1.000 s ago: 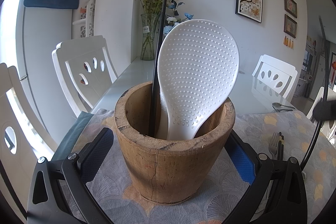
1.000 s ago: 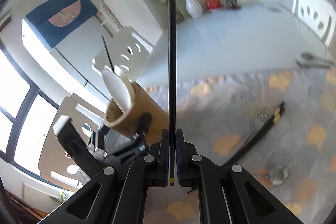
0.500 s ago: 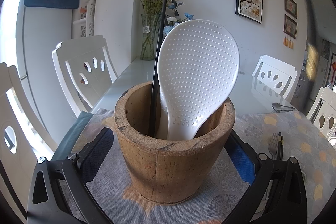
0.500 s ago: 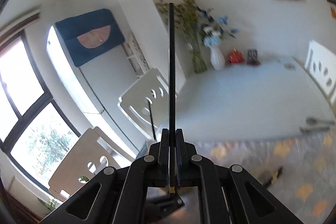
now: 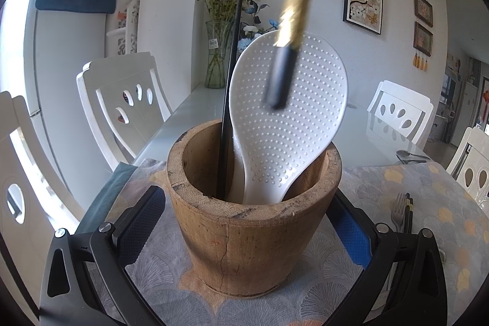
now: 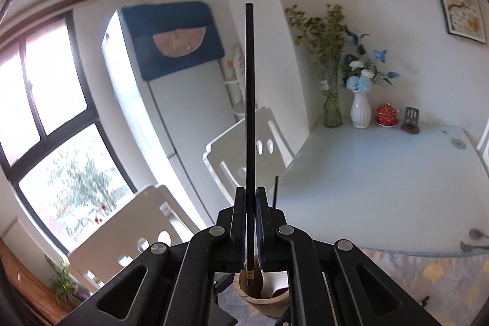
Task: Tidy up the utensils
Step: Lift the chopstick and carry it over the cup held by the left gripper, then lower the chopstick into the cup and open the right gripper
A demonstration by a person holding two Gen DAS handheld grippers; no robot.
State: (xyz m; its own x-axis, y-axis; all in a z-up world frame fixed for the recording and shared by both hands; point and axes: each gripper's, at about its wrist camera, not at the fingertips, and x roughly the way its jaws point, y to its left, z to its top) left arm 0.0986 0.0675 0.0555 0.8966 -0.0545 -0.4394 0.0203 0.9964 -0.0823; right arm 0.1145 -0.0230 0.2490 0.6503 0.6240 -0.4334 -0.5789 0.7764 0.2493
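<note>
A wooden pot (image 5: 250, 237) stands on a patterned placemat (image 5: 434, 203), between the blue pads of my left gripper (image 5: 250, 210), which press on both its sides. Inside it lean a white dotted rice paddle (image 5: 290, 124) and a black chopstick (image 5: 229, 81). My right gripper (image 6: 250, 194) is shut on a second black chopstick (image 6: 250, 97) that points up past the fingers. Its gold-banded lower end (image 5: 290, 20) hangs tilted above the pot's mouth, in front of the paddle. The right wrist view shows the pot (image 6: 269, 301) straight below the jaws.
A fork (image 5: 397, 213) and another black chopstick (image 5: 410, 213) lie on the placemat to the right of the pot. A spoon (image 5: 406, 155) rests on the glass table (image 6: 382, 173) beyond. Vases of flowers (image 6: 360, 106) stand at the far corner. White chairs (image 5: 122, 100) line the left side.
My right gripper has risen with its chopstick and swung over the pot, so the gold-banded end now hangs above the paddle. The left gripper and the pot have stayed put.
</note>
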